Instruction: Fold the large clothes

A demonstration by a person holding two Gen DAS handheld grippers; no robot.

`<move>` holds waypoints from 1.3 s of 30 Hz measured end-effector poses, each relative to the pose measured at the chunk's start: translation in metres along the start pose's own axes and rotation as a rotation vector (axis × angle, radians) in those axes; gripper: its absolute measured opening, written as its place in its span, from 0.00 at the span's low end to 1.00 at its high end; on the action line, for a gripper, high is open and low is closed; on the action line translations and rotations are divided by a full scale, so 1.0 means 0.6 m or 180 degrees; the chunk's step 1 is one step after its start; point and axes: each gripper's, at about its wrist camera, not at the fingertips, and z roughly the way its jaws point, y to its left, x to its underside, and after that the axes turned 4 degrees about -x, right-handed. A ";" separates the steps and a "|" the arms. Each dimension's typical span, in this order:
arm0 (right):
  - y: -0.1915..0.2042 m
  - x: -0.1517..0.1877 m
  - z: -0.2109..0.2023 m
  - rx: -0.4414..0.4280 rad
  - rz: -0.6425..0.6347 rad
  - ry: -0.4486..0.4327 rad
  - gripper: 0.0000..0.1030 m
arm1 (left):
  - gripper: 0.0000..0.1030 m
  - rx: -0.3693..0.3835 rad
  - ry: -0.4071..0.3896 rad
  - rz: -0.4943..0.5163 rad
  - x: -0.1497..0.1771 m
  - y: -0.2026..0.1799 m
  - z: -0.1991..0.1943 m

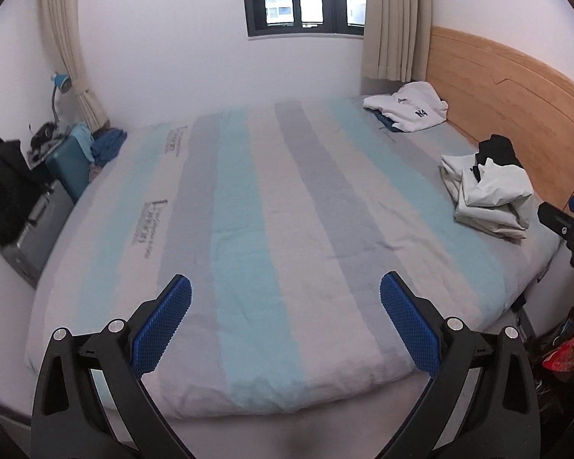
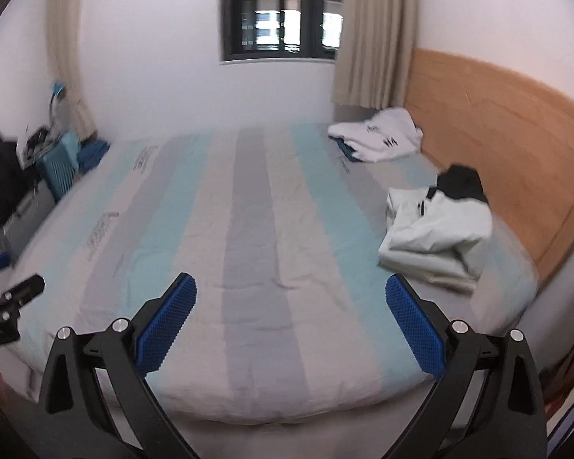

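My left jaws (image 1: 285,287) and right jaws (image 2: 291,287) hang wide apart and empty over the near edge of the bed (image 1: 248,199). The crumpled white jacket (image 2: 436,225) lies ahead to the right, by the headboard (image 2: 490,122), nearer my right hand.
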 end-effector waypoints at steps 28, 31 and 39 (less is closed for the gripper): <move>-0.244 0.107 -0.080 0.1074 0.0636 -0.0029 0.93 | 0.94 0.1159 -0.0092 0.0630 0.012 -0.313 0.042; -0.253 0.111 -0.076 0.1089 0.0691 -0.0005 0.93 | 0.94 0.1176 -0.0080 0.0624 0.014 -0.320 0.046; -0.266 0.125 -0.073 0.1130 0.0769 -0.0002 0.93 | 0.94 0.1131 -0.0119 0.0627 0.008 -0.329 0.050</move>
